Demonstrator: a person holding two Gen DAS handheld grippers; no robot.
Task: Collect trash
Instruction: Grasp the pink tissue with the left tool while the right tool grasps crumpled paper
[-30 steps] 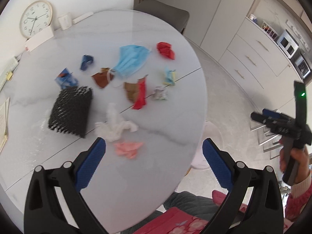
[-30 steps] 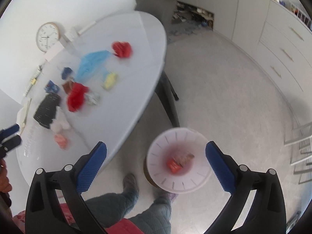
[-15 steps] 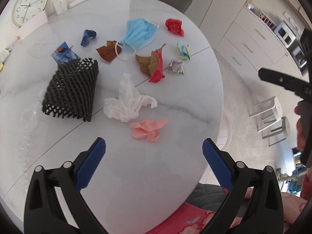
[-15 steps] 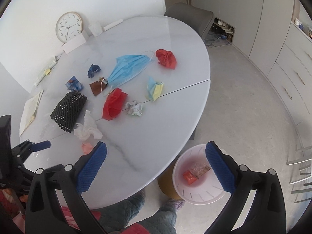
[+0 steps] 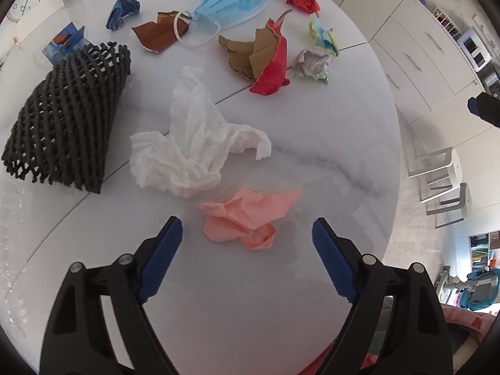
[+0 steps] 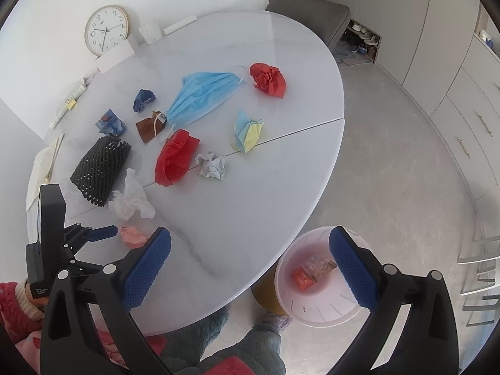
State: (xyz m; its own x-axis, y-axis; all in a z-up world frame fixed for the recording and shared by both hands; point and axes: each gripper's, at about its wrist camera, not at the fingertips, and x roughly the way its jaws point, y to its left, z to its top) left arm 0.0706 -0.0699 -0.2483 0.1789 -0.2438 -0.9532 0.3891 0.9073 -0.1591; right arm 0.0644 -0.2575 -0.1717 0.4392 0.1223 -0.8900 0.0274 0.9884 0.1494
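Lying crumpled near the table's (image 5: pixel 312 131) close edge, the pink paper (image 5: pixel 247 215) sits between your left gripper's (image 5: pixel 247 229) spread jaws, which have just been narrowing without touching it. A white tissue (image 5: pixel 193 143) lies just beyond, a black mesh sleeve (image 5: pixel 68 118) beside that. Your right gripper (image 6: pixel 250 243) hangs released and empty, partly over the white bin (image 6: pixel 315 309) on the floor.

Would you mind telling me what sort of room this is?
Probably a home dining area: a round marble-look table, a wall clock propped behind it, and built-in cabinets along the wall.
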